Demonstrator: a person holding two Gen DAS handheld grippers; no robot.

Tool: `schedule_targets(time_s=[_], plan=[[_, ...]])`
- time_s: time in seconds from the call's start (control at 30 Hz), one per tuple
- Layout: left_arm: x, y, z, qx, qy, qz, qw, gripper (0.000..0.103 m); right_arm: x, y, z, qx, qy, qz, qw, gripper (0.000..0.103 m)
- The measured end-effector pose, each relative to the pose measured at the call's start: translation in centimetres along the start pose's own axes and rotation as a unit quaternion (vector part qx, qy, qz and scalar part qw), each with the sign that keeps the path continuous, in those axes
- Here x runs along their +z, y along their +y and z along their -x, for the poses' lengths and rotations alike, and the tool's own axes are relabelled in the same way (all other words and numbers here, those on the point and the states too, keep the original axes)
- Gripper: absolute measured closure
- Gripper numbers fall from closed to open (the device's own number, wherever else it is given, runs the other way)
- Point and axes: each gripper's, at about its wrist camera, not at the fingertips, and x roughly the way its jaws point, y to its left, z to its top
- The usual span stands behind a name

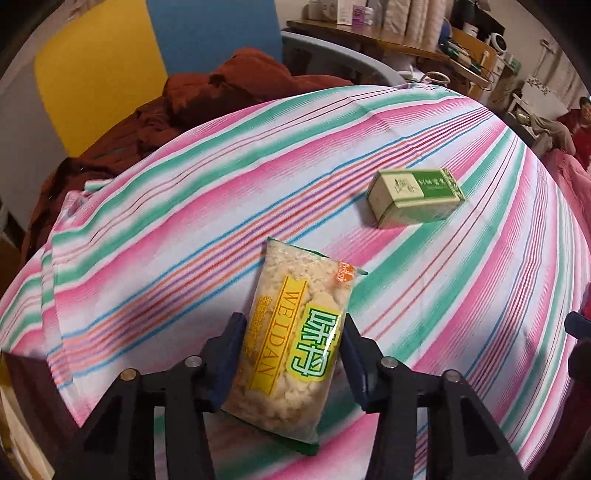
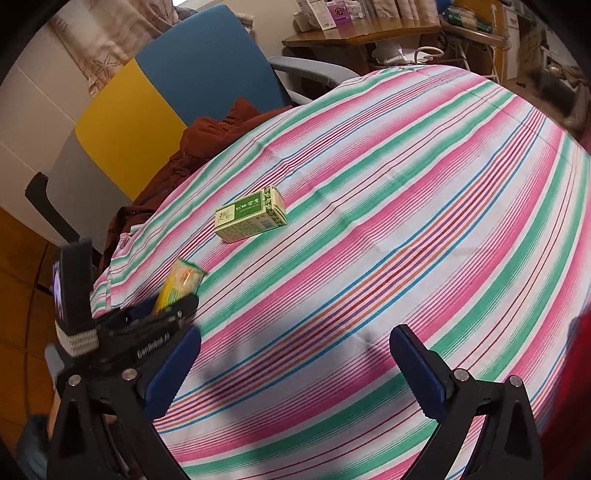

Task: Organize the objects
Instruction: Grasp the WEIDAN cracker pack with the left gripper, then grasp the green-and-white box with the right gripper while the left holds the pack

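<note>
**Snack packet pinched at near edge of bench**

Left hand-held gripper (image 1: 293, 354) has its blue pads pressed against both sides of a snack packet (image 1: 291, 343) marked WEIDAN, at the near left of the striped cloth (image 2: 369, 221) covering the bench. Right hand-held gripper (image 2: 295, 365) is spread wide, nothing between its pads. Green box (image 2: 251, 214) lies on its side farther in, well apart from the packet.

A striped cloth (image 2: 388, 229) in pink, green and white covers the table. A reddish-brown blanket (image 1: 207, 96) lies bunched up behind it. A blue and yellow chair (image 2: 173, 92) stands there too. A wooden desk (image 2: 369, 35) holds boxes.
</note>
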Motion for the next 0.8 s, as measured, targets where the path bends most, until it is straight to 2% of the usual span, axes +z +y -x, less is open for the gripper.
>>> schedule_targets(time_s=[0.2, 0.4, 0.5, 0.63, 0.8], plan=[[-4.6, -1.2, 2.3, 0.007, -0.006, 0.039, 0.9992, 0.054, 0.0, 0.0, 0.3, 0.004, -0.004, -0.003, 1.0, 0.0], [-10.6, -3.5, 4.8, 0.012, -0.029, 0.032, 0.999, 0.054, -0.2, 0.3, 0.3, -0.004, -0.003, 0.005, 1.0, 0.0], [-13.1, -4.3, 5.9, 0.015, -0.053, 0.018, 0.9983, 0.054, -0.2, 0.3, 0.0, -0.01, 0.0, 0.005, 1.0, 0.0], [-14.9, -4.9, 6.6, 0.023, -0.085, -0.013, 0.996, 0.055, -0.3, 0.3, -0.6, -0.021, 0.013, 0.009, 1.0, 0.0], [-15.4, -4.9, 6.7, 0.013, -0.105, -0.015, 0.9943, 0.055, 0.1, 1.6, -1.5, -0.019, 0.043, 0.04, 0.998, 0.0]])
